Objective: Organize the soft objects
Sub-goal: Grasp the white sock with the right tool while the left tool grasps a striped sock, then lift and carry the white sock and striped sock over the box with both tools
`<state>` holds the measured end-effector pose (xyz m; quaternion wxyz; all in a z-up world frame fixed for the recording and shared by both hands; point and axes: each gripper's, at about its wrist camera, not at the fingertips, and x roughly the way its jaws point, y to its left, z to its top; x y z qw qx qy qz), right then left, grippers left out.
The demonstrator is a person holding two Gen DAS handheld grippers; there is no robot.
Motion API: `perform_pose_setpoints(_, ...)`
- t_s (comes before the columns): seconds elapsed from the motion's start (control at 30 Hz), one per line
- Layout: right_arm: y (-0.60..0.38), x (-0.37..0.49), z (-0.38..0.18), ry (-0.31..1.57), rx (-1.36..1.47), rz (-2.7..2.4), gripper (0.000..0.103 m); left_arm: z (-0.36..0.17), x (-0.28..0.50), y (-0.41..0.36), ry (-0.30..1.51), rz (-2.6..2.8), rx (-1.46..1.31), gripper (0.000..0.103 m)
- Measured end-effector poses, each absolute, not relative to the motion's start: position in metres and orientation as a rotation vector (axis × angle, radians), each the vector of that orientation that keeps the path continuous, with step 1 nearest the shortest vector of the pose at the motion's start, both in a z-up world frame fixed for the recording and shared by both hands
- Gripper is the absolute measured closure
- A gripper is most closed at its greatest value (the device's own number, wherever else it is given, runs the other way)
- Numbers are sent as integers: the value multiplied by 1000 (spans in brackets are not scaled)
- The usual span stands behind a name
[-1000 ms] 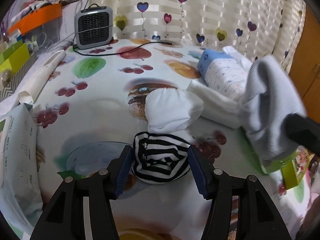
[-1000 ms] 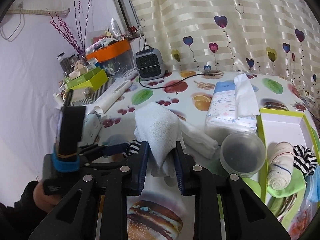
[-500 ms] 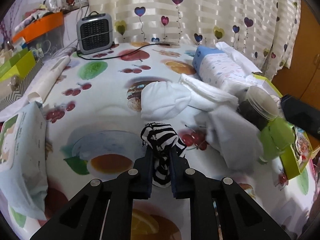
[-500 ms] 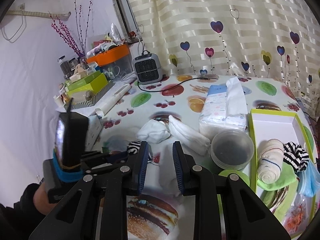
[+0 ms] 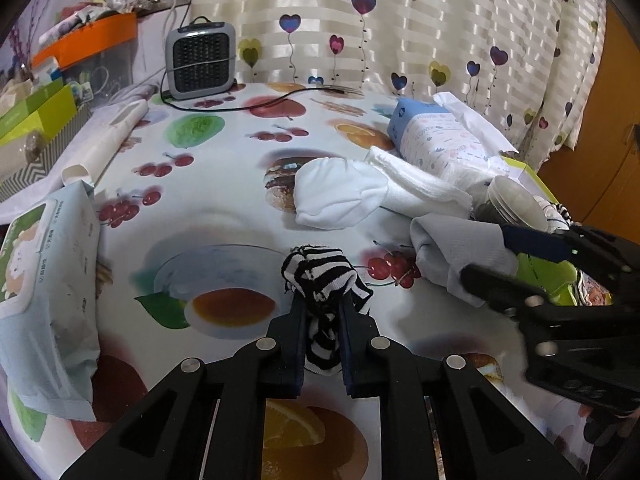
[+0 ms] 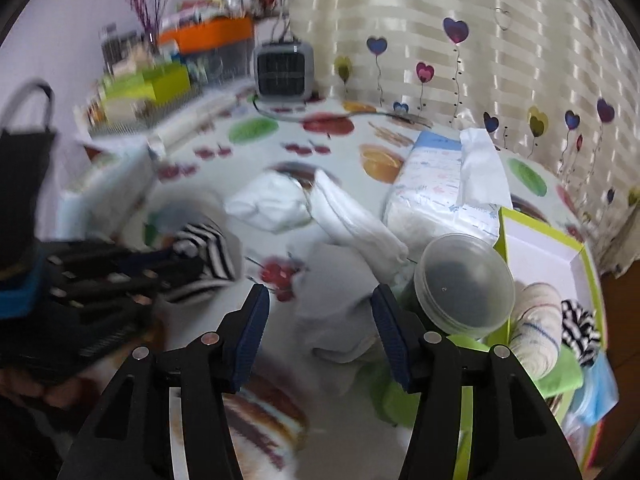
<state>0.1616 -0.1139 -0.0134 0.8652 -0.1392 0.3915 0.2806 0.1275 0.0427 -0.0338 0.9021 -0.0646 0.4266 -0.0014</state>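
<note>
Table's covered w/ a fruit-print cloth (image 5: 224, 184), burgers and cherries all over it. Landmark = the grey heater (image 5: 200, 62) at the far edge, in front of a heart-print curtain (image 5: 400, 20).

Nearest the cam, well in front of the heater: left gripper (image 5: 322, 320) clenched on a black/white striped sock (image 5: 320, 276). Right gripper (image 6: 320, 320) has just been opening, jaws spread wide now, a grey sock (image 6: 336, 280) lying loose btwn them, pads not pressing it. Further back toward the heater, a white sock (image 5: 340, 192) and a tissue pack (image 5: 436, 136).

Left view only: wet-wipes pack (image 5: 44, 280) at the near left. Right view only (blurry): inside of the green box (image 6: 540, 240) w/ rolled socks, plus a plastic tub (image 6: 464, 284) beside it.
</note>
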Motion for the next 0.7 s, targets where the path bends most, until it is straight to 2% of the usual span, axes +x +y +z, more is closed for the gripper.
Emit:
perform_pose_setpoints(0.27,-96,171,-37,881,-449,525,48,-35,126,43,883,-10,-142,90)
perform_pose_setpoints(0.4,-97,169,-33,869,-431,531,68,-35,124,44,876,-5,-147,90)
perform_pose_setpoints(0.53,-101,164,-26,851,-399,552,73,-30,120,46,857,-5,-157,90)
perform_pose_setpoints(0.7,-106,157,-12,823,-308,596,74,-16,110,47,820,-7,-169,90)
